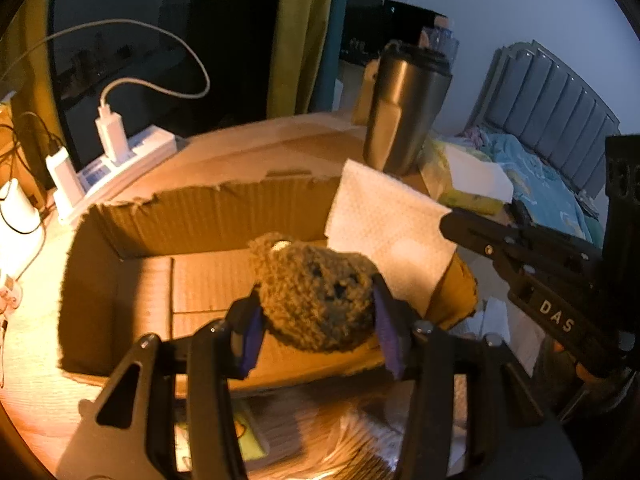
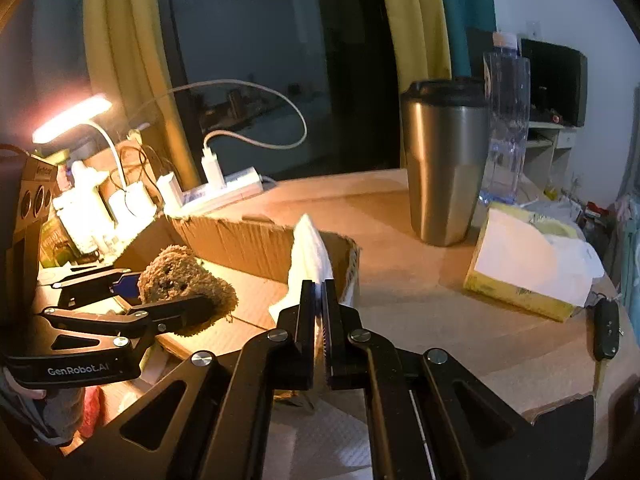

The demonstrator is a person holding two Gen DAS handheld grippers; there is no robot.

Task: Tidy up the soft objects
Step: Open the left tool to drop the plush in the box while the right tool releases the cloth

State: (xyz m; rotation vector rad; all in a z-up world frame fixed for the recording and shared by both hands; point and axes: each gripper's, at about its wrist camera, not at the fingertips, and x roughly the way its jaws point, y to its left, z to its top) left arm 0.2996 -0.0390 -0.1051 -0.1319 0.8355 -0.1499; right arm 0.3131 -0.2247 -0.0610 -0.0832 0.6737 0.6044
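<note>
left gripper (image 1: 316,316) clamps brown plush toy (image 1: 316,296) over open cardboard box (image 1: 208,212) | right gripper (image 2: 319,312) pinches white tissue (image 1: 384,224) above box's right wall | step: lower both inside before letting go | room: floor bare at left; steel tumbler (image 2: 444,160) far right, clear

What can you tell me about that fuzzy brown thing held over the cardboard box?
The fuzzy brown toy looks like a small, curly-piled plush, rounded, with dark dots like a face and a pale patch on top. The left gripper pinches it by its sides between purple-padded fingers, holding it in the air above the open cardboard box.
</note>
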